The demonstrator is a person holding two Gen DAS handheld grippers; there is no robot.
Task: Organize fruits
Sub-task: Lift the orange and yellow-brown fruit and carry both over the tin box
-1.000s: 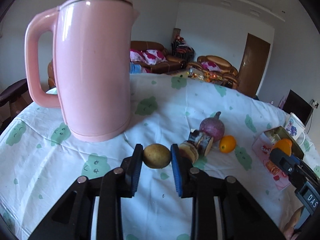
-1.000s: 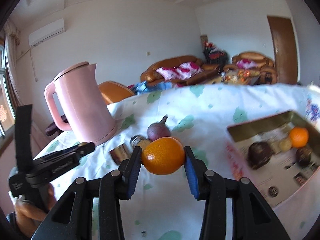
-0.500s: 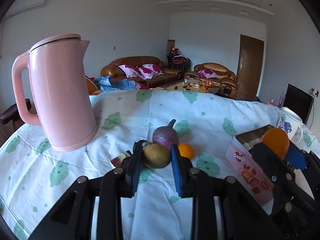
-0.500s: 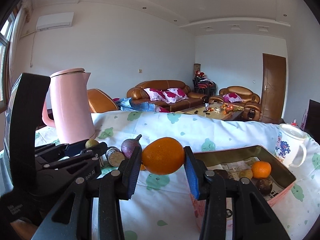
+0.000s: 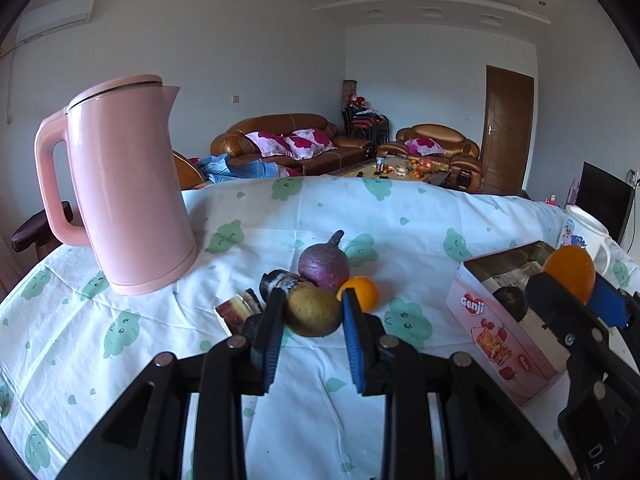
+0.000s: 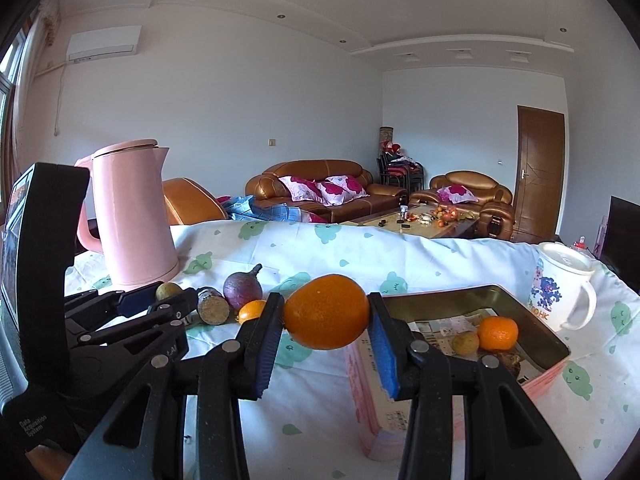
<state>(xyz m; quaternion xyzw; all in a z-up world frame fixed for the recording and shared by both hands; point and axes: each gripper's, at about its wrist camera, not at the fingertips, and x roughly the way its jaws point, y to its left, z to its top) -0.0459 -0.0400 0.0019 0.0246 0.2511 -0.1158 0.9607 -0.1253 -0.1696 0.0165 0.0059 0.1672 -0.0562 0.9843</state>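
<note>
My left gripper [image 5: 310, 312] is shut on a small greenish-brown fruit [image 5: 313, 312], held above the cloth. My right gripper [image 6: 326, 312] is shut on a large orange [image 6: 327, 311], hanging at the near left edge of the pink tin box [image 6: 552, 372]. Inside the box lie a small orange [image 6: 497, 333], a pale round fruit [image 6: 465, 341] and a dark fruit [image 6: 507, 361]. On the cloth behind the left gripper sit a purple fruit [image 5: 323, 266], a small orange [image 5: 362, 291] and cut cane pieces [image 5: 239, 309]. The right gripper with its orange [image 5: 569, 273] shows at the right of the left wrist view.
A tall pink kettle [image 5: 124, 184] stands at the left on the table with its white, green-patterned cloth [image 5: 120, 340]. A white printed mug [image 6: 560, 286] stands behind the box at the right. Sofas and a coffee table lie beyond the table's far edge.
Both grippers have pulled back and swung right with their fruits. The kettle has gone from close up to farther off at the left, and the box has come nearer the right gripper.
</note>
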